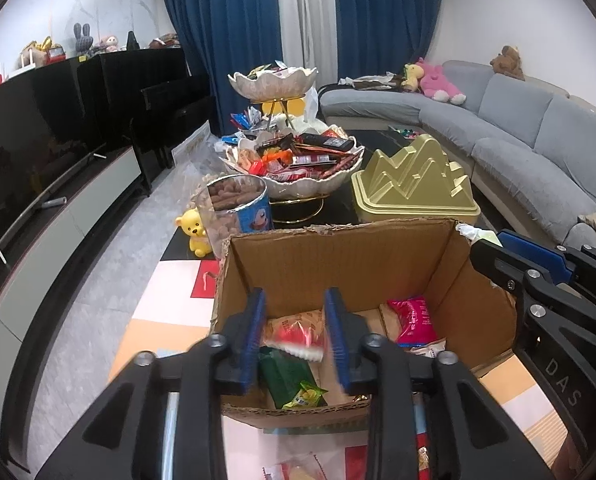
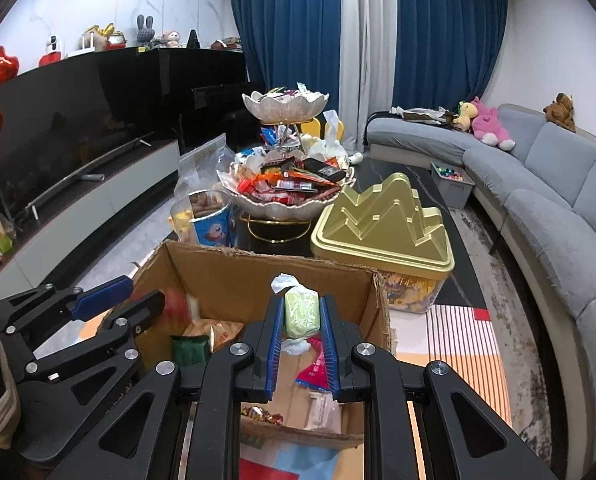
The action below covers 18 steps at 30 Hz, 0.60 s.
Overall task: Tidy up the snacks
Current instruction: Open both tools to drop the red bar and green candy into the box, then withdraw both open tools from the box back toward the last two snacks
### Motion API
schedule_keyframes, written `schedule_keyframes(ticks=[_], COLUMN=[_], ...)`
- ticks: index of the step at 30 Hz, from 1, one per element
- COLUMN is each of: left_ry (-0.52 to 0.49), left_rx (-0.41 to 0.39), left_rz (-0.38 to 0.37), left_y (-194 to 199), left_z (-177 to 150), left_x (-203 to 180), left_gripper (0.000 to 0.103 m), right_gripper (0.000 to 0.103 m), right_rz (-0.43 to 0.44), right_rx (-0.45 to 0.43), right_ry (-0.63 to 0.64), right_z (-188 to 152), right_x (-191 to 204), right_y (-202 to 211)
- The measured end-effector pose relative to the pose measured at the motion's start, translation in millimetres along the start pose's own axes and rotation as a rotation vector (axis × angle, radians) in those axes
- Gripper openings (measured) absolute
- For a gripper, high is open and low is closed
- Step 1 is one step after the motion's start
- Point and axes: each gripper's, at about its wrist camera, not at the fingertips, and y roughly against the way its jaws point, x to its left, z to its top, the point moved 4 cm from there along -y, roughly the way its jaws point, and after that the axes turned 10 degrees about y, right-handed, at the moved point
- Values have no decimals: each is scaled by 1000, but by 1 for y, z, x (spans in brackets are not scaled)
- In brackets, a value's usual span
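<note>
An open cardboard box (image 1: 337, 252) stands on the low table, and both grippers hang over it. My left gripper (image 1: 296, 336) is over the box's left half with its blue pads slightly apart. A blurred red-and-orange snack packet (image 1: 298, 332) sits loose between them. My right gripper (image 2: 301, 320) is shut on a pale green wrapped snack (image 2: 301, 312) above the box's (image 2: 258, 276) right half. Inside the box lie a dark green packet (image 1: 286, 376) and a pink packet (image 1: 413, 320). The right gripper (image 1: 491, 246) also shows at the right edge of the left wrist view.
Behind the box stand a tiered shell-shaped bowl stand (image 1: 298, 184) heaped with snacks, a gold mountain-shaped tin (image 1: 413, 184) and a clear tub of biscuits (image 1: 238, 204). A yellow bear toy (image 1: 196, 232) sits at the left. A grey sofa (image 2: 537, 208) runs along the right.
</note>
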Motion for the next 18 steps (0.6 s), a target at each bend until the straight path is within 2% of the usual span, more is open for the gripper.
schedule_keyframes(ticks=[2,4,9,16,18], left_ry=[6,9,23,29,29], left_rx=[-5,-3,-15,-31,-38], left_rz=[5,4,9,19,27], left_y=[1,1,7,18,23], left_z=[0,-1,0,4,5], left_x=[1,2,5,10,12], left_gripper=[43,46,59,69,75], right_gripper=[22,37,53,62,63], right_rz=[0,-2,-15,-33,-39], right_rx=[3,-1,-13,-28,-31], right_ry=[0,-7,-30,-46,-46], right_z=[0,0,0,4,6], right_x=[0,-1,-6,-10,-10], right_y=[1,2,10,21,25])
